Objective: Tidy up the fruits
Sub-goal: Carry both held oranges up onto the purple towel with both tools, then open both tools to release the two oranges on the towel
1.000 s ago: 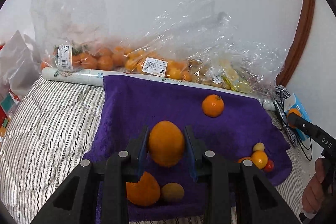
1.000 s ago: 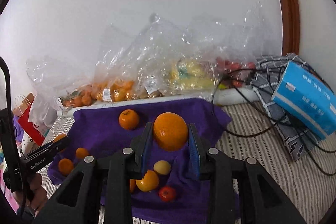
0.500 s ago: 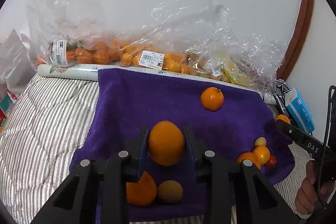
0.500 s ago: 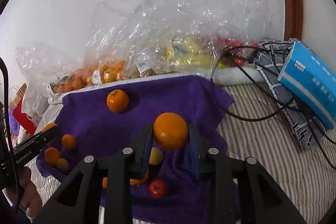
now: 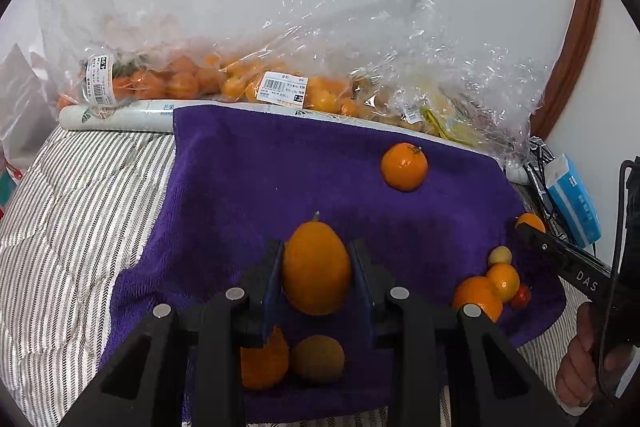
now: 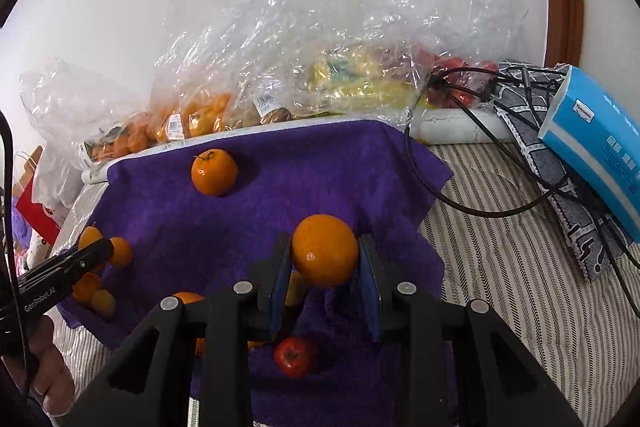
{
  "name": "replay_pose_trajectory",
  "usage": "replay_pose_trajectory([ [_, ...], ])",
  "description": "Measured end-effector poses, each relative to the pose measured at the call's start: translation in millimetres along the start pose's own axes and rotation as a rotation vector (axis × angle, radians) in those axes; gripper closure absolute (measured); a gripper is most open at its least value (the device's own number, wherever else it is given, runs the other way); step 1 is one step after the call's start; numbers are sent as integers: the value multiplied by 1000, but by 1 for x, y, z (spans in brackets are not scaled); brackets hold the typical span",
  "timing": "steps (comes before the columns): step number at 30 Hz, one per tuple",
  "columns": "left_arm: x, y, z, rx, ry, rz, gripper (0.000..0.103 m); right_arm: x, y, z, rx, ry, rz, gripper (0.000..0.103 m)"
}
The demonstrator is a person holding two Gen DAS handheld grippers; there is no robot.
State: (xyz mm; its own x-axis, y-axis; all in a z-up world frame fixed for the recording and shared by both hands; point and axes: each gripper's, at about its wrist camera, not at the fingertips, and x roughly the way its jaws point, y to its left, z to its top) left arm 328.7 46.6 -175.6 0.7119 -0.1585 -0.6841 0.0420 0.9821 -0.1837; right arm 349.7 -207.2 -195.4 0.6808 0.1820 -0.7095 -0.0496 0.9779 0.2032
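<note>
My left gripper (image 5: pixel 316 267) is shut on an oval orange (image 5: pixel 316 269), held above the near edge of a purple towel (image 5: pixel 260 179). My right gripper (image 6: pixel 325 267) is shut on a round orange (image 6: pixel 325 250) over the towel's right part (image 6: pixel 288 163). A lone orange with a stem (image 5: pixel 404 167) lies at the towel's back; it also shows in the right wrist view (image 6: pixel 214 171). Below the left gripper lie an orange (image 5: pixel 264 363) and a brownish fruit (image 5: pixel 317 359). A cluster of small fruits (image 5: pixel 494 287) sits at the towel's right edge. A red fruit (image 6: pixel 294 355) lies under the right gripper.
Clear plastic bags of oranges and yellow fruit (image 5: pixel 280 87) line the wall behind the towel. A blue tissue box (image 6: pixel 596 139) and black cables (image 6: pixel 480 203) lie on the striped bedding (image 6: pixel 520 267) at right. A red bag (image 6: pixel 36 215) stands at far left.
Both grippers have tilted down and moved a little forward over the towel, each still holding its orange. The fruits on the towel have not moved.
</note>
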Motion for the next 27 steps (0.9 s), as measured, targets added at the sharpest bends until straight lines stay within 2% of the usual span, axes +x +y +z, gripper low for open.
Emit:
replay_pose_trajectory([
  [14,-3,-4,1,21,-1,-10,71,2,2,-2,-26,0,-14,70],
  [20,-11,-7,3,23,-27,-19,62,1,3,-2,-37,-3,-20,69],
  [27,-25,-10,6,25,-68,-38,44,-19,5,1,-19,-48,9,55],
])
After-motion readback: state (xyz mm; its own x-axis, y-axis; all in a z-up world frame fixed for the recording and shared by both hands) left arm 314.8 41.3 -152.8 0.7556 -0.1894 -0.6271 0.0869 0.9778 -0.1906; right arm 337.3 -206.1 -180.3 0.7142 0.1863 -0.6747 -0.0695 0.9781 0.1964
